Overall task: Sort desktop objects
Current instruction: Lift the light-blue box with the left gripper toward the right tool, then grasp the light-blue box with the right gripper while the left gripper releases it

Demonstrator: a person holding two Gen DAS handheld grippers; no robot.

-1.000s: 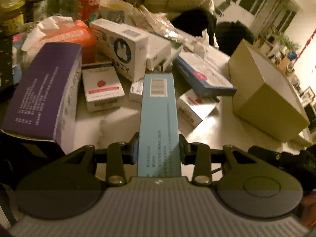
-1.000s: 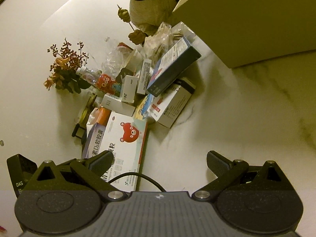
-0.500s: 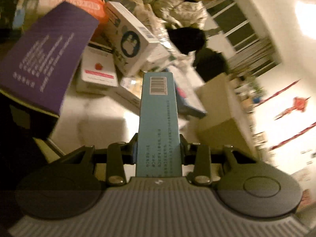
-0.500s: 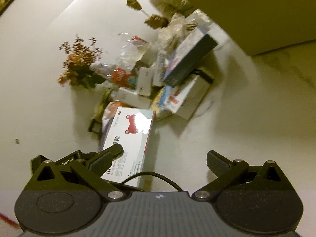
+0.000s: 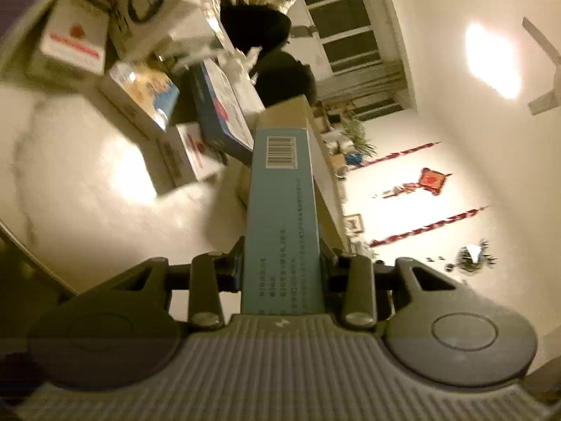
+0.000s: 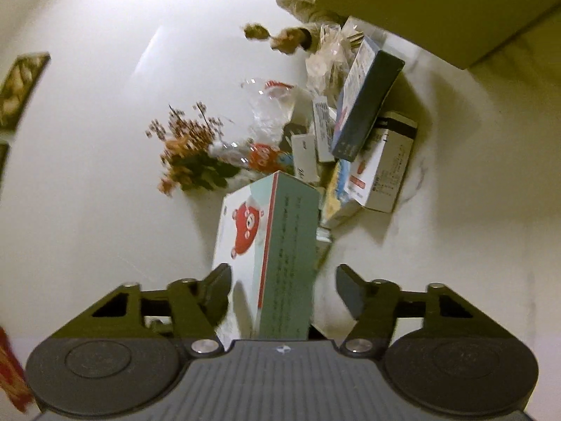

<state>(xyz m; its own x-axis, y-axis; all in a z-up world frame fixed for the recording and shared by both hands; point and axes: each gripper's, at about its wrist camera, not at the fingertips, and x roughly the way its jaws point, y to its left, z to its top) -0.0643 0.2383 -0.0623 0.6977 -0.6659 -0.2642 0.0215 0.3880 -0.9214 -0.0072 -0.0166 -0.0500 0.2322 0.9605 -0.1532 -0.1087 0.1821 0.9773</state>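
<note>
My left gripper (image 5: 280, 263) is shut on a long pale-blue box (image 5: 280, 203) whose barcode end points away from me, toward a tan cardboard box (image 5: 287, 112). It is held tilted above the white marble table (image 5: 87, 175). In the right wrist view a box with a red bear on its white face and a pale teal side (image 6: 280, 238) stands between the fingers of my right gripper (image 6: 282, 291). That gripper is open, with a gap showing beside the right finger. The box's near end is hidden behind the gripper body. I cannot tell whether both views show the same box.
Small boxes crowd the table: a dark blue flat box (image 6: 364, 105), a white one with a red label (image 5: 73, 42), and others. Dried flowers (image 6: 189, 154), plastic bags and a person's hands (image 6: 291, 38) are beyond them. The cardboard box (image 6: 438, 0) fills the far right.
My left gripper has swung up and to the right with the blue box, toward the cardboard box. The right gripper's fingers have narrowed, and the bear box has risen between them.
</note>
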